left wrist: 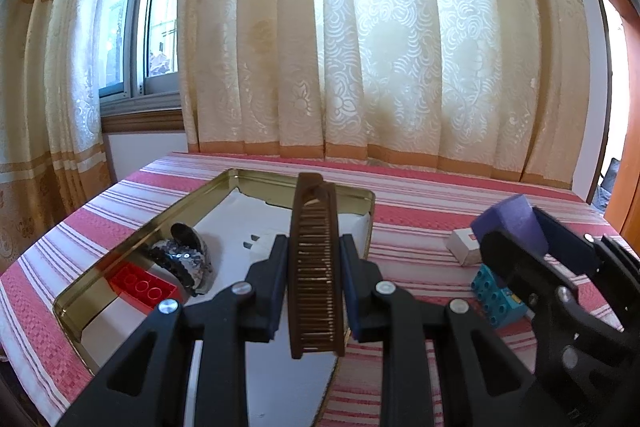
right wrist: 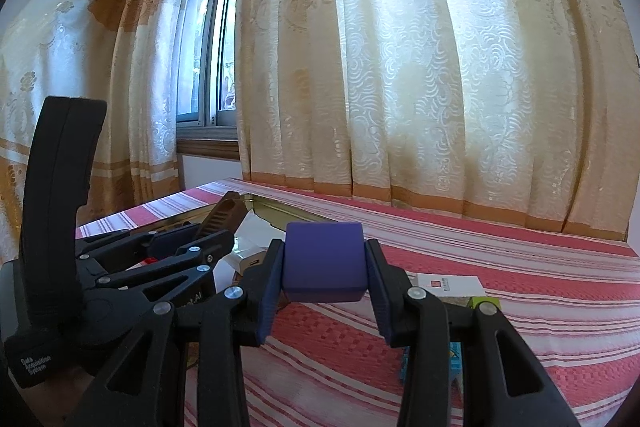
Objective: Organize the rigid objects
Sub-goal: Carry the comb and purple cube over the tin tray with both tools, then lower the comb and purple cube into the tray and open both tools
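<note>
Two grippers: both loaded, I see.
Left gripper [left wrist: 314,263]: jaws clamped narrow on a brown comb [left wrist: 316,267], held above the gold tin [left wrist: 132,227].
Right gripper [right wrist: 325,281]: jaws pinching a purple block [right wrist: 325,261] over the striped cloth [right wrist: 520,267], clear of the tin.
Tin contents: red brick [left wrist: 142,289], sequinned item [left wrist: 186,261], white paper liner [left wrist: 248,219].
Outside tin: white box [left wrist: 464,245], teal brick [left wrist: 496,297].

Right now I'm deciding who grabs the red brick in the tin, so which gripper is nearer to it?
Left. The left gripper, shut on a brown comb, hangs over the tin near the red brick. The right gripper, holding a purple block, is outside the tin, farther away.
</note>
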Motion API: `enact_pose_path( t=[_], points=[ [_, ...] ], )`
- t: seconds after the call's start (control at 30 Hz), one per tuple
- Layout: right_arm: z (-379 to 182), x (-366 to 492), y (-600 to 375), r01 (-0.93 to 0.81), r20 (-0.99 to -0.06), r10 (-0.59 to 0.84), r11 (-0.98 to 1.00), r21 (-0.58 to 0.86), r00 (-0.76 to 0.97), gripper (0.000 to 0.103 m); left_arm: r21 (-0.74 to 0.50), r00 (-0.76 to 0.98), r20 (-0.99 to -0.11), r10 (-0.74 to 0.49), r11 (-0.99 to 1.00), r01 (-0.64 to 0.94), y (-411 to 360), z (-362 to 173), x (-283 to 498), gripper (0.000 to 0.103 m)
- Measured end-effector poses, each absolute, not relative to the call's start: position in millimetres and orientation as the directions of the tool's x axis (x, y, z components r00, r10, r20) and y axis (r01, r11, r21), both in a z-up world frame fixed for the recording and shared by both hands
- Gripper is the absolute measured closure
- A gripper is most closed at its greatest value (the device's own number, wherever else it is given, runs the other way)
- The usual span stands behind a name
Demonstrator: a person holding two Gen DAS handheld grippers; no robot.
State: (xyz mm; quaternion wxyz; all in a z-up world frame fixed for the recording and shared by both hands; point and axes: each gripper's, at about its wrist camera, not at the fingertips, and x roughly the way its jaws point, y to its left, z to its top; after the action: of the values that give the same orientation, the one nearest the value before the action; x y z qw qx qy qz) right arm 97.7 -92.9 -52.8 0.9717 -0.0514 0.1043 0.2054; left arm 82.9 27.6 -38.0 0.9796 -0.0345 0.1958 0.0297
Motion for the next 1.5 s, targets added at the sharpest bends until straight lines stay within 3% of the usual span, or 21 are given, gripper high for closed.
enact_pose_path(
  t=[1.03,1.5],
  points=[
    [-55.9,103.6,-59.0,-0.457,-0.251,0.424,0.885,-0.088,0.87,0.06,-0.088,0.923,-0.378,0.073,0.989,-0.115,64.3,-37.7,77.2,0.079],
    [-58.2,123.6,-33.8,-0.517,-0.315,0.47,0.852,-0.08,0.824,0.06,-0.067,0.888,-0.439,0.134,0.981,-0.181,96.1,-37.8,86.0,0.079]
  ],
)
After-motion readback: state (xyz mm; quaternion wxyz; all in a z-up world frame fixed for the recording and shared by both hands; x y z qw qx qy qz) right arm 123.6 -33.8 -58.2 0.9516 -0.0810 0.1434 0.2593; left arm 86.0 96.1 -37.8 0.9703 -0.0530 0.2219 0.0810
